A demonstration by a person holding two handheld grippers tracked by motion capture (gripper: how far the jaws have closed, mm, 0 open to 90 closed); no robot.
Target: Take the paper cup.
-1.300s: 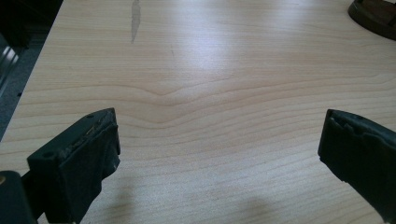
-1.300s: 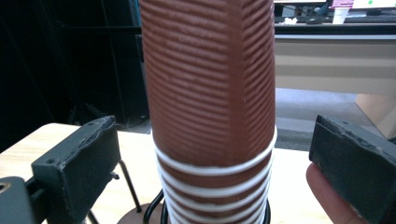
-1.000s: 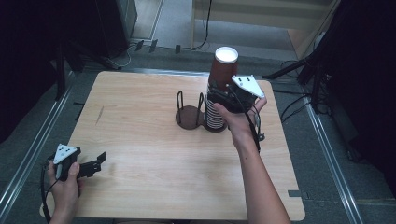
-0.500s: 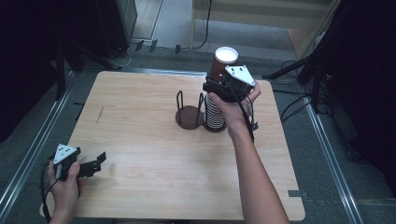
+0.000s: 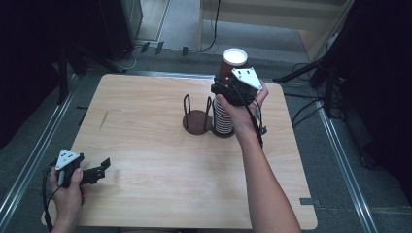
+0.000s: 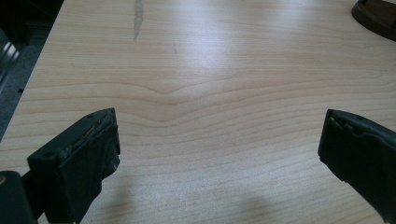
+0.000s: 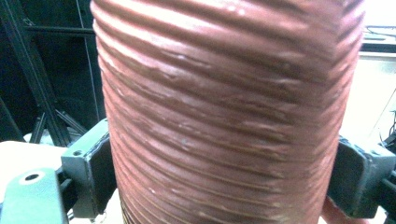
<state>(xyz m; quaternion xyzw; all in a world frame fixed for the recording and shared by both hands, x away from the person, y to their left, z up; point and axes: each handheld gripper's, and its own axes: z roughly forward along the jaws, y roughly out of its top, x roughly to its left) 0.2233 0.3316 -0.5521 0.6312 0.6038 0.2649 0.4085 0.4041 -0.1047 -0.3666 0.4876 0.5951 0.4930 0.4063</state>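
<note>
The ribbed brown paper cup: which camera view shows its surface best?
The right gripper view: the ribbed brown paper cup stands close between the fingers, every ridge visible. The high view shows it small, atop the stack. The left gripper view shows bare table.

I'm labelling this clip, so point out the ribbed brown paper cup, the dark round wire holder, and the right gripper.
Ribbed brown paper cup (image 7: 224,116), right gripper view, its ribbed side wall.
Dark round wire holder (image 5: 196,121), high view, its round base.
Right gripper (image 7: 224,175), right gripper view, midway between its jaws.

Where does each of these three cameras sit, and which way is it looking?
High view: above the person's side, looking down on the table; both forearms show.
Left gripper view: rides the left gripper, looking across bare wood between its spread fingers.
Right gripper view: rides the right gripper, fingers pressing the stacked brown ribbed cups.
The high view shares those cups.
</note>
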